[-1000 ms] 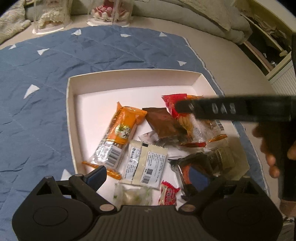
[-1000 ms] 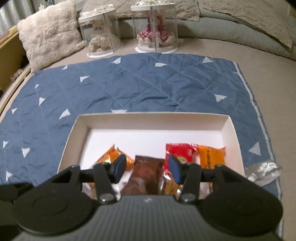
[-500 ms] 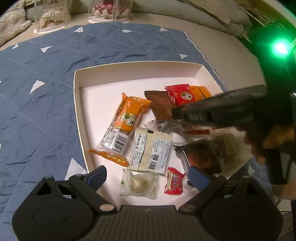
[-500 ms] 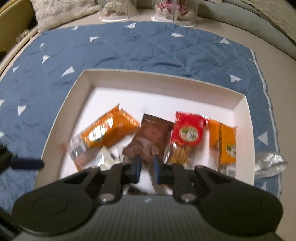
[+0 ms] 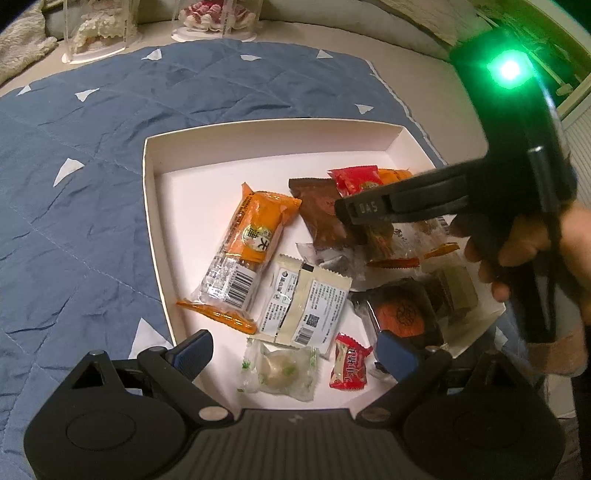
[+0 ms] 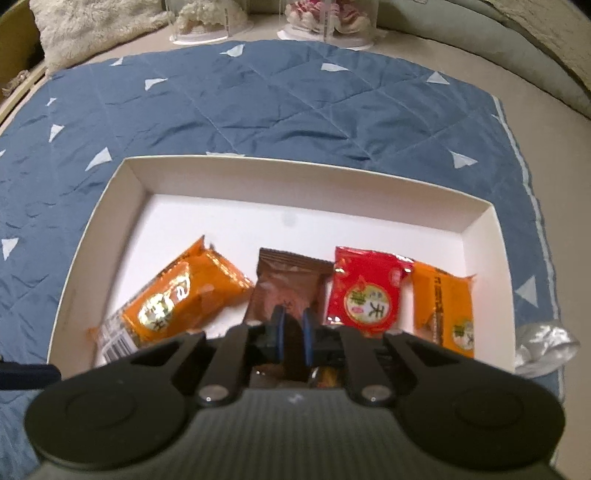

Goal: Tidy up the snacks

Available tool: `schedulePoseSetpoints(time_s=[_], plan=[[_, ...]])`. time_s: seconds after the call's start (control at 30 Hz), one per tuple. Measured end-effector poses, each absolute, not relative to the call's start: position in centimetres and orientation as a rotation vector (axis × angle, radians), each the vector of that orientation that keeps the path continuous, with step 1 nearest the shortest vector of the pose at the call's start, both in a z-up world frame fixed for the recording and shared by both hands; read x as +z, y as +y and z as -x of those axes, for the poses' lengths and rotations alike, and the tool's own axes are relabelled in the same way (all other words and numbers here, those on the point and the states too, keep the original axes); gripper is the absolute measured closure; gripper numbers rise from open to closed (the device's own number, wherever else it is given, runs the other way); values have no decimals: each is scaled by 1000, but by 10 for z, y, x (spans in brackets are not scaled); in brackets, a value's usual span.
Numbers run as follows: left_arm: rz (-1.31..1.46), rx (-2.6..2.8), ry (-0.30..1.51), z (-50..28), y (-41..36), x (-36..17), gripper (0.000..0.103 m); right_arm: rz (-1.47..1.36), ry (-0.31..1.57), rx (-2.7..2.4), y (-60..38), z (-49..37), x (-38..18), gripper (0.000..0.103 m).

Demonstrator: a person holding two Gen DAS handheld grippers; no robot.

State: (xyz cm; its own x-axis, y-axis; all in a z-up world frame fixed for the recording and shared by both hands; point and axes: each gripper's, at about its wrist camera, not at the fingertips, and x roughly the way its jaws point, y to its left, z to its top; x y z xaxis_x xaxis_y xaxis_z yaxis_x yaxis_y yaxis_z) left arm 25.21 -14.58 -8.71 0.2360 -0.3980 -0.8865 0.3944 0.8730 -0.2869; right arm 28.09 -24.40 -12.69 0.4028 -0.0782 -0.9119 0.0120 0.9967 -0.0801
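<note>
A white tray on a blue quilt holds several snack packets: an orange bar, a brown packet, a red packet, a white sachet, a clear-wrapped candy and a small red candy. My left gripper is open and empty above the tray's near edge. My right gripper has its pads almost together with nothing between them, above the brown packet. It reaches in from the right in the left wrist view.
A blue quilt with white triangles lies under the tray. A crumpled silver wrapper lies outside the tray's right edge. Two clear domes with figurines and a fluffy cushion stand at the back.
My right gripper's jaws have closed from wide open to nearly together and it has tilted down over the tray. My left gripper has pulled back slightly, still open.
</note>
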Motion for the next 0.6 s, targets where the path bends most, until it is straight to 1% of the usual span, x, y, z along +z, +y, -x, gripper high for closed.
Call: schedulePoseSetpoints(time_s=[0.13, 0.3, 0.43, 0.6], plan=[[2, -551, 1220, -253, -145, -87, 8, 89, 1192, -1, -233, -281, -124, 91], [7, -552, 1223, -257, -145, -88, 8, 140, 1236, -24, -224, -287, -148, 90], [11, -546, 1219, -260, -144, -88, 8, 99, 1154, -77, -232, -293, -146, 89], [12, -532, 1209, -261, -142, -86, 8, 25, 1137, -63, -242, -285, -133, 87]])
